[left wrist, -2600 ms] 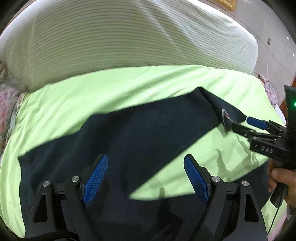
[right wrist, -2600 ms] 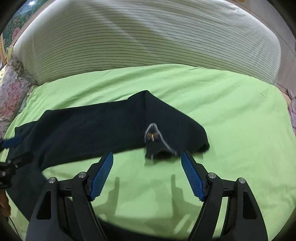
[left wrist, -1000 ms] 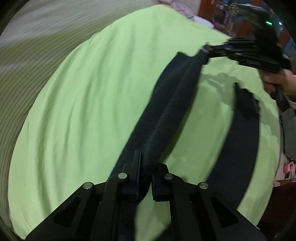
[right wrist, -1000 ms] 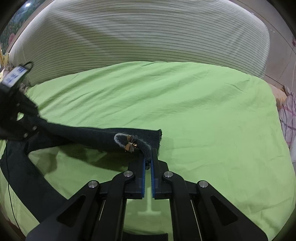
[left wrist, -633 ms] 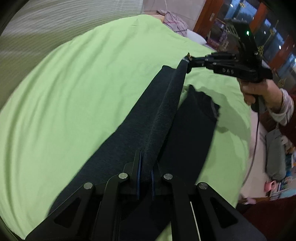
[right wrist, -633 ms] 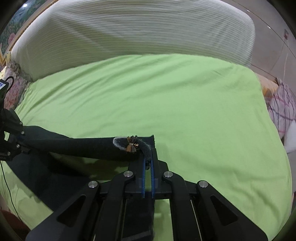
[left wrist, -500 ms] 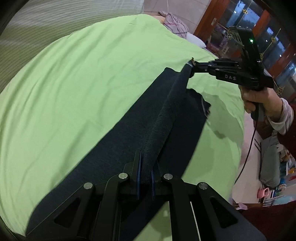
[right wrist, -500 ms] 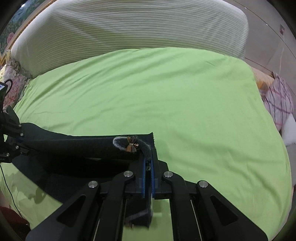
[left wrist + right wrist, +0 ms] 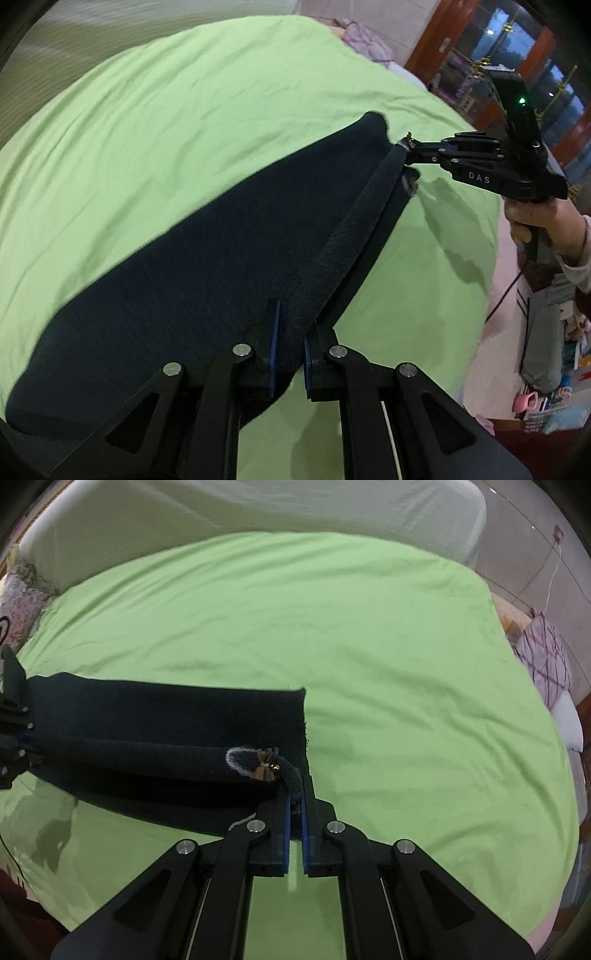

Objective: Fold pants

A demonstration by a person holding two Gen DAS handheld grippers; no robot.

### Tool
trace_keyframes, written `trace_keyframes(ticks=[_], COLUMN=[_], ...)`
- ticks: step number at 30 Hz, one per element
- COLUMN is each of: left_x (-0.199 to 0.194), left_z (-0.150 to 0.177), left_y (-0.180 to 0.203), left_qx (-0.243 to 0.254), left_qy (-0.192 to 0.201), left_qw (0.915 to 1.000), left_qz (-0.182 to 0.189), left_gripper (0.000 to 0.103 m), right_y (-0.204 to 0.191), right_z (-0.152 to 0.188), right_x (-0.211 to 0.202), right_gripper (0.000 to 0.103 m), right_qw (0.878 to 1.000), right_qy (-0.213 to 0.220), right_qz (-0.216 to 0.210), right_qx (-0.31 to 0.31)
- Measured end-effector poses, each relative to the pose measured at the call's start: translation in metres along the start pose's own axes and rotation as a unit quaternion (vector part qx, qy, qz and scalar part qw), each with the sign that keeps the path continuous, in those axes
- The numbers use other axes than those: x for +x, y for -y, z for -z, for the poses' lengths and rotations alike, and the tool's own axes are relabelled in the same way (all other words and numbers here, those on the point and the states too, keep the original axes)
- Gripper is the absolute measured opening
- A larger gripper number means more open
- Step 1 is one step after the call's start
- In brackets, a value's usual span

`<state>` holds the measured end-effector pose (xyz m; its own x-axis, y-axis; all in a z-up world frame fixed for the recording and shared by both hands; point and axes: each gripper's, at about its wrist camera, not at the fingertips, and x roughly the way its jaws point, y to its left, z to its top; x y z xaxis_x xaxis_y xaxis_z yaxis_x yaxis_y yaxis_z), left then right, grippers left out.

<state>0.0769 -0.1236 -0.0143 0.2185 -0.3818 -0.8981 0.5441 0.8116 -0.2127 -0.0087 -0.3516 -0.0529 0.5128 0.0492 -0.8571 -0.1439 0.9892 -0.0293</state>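
Observation:
Dark navy pants [image 9: 207, 258] lie stretched over the green bed sheet [image 9: 147, 122], one leg folded over the other. My left gripper [image 9: 290, 334] is shut on the pants' edge at one end. My right gripper [image 9: 294, 794] is shut on the waistband end, beside a small brown bow [image 9: 264, 768]. The pants [image 9: 166, 716] run leftward from it to the left gripper [image 9: 14, 731]. The right gripper [image 9: 410, 149] also shows in the left wrist view, holding the far end taut just above the sheet.
A striped white headboard cushion [image 9: 258, 509] runs along the far side of the bed. A floral pillow [image 9: 18, 590] lies at the left, a plaid one [image 9: 546, 653] at the right. Wooden doors [image 9: 517, 74] and floor clutter [image 9: 554, 387] lie beyond the bed's edge.
Both grippers closed on the pants' ends, lifted them and carried the upper leg across over the other. In the last half second the pants came lower and spread flatter on the sheet.

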Motion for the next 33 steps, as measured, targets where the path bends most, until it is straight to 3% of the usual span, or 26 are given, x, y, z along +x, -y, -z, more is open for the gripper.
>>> trace_keyframes(ticks=[5,7,11,17,19,27,33], left_x=[0.005,-0.002,-0.019,-0.049,-0.058,-0.099,-0.126], left_z=[0.008,0.015,0.032,0.058,0.065,0.106,0.136], left_y=[0.001,0.000,-0.010,-0.037,-0.046,-0.096,-0.140], left_qx=[-0.045,-0.064,-0.108,-0.192,-0.214,-0.335,-0.429], left_qy=[-0.004,0.002,0.017,0.051,0.056,0.071,0.075], left_qw=[0.9990,0.9980,0.9940,0.9800,0.9751,0.9390,0.8978], left_qz=[-0.002,0.004,0.001,0.002,-0.001,-0.033,-0.064], left_gripper=[0.032,0.044,0.050,0.055,0.062,0.065,0.066], right_y=[-0.007,-0.005,0.004,-0.003,-0.015,-0.111,-0.185], right_z=[0.000,0.001,0.013,0.015,0.011,-0.013,-0.023], right_x=[0.013,0.011,0.000,-0.031,-0.039,-0.039,-0.023], right_gripper=[0.006,0.017,0.043,0.044,0.044,0.044,0.044], right_qw=[1.000,0.999,0.998,0.996,0.996,0.992,0.981], right_qy=[-0.016,-0.022,-0.030,0.011,0.034,0.060,0.051], right_qz=[0.014,0.023,0.047,0.032,0.016,-0.106,-0.188], right_qx=[-0.003,0.005,0.038,0.082,0.084,0.043,-0.013])
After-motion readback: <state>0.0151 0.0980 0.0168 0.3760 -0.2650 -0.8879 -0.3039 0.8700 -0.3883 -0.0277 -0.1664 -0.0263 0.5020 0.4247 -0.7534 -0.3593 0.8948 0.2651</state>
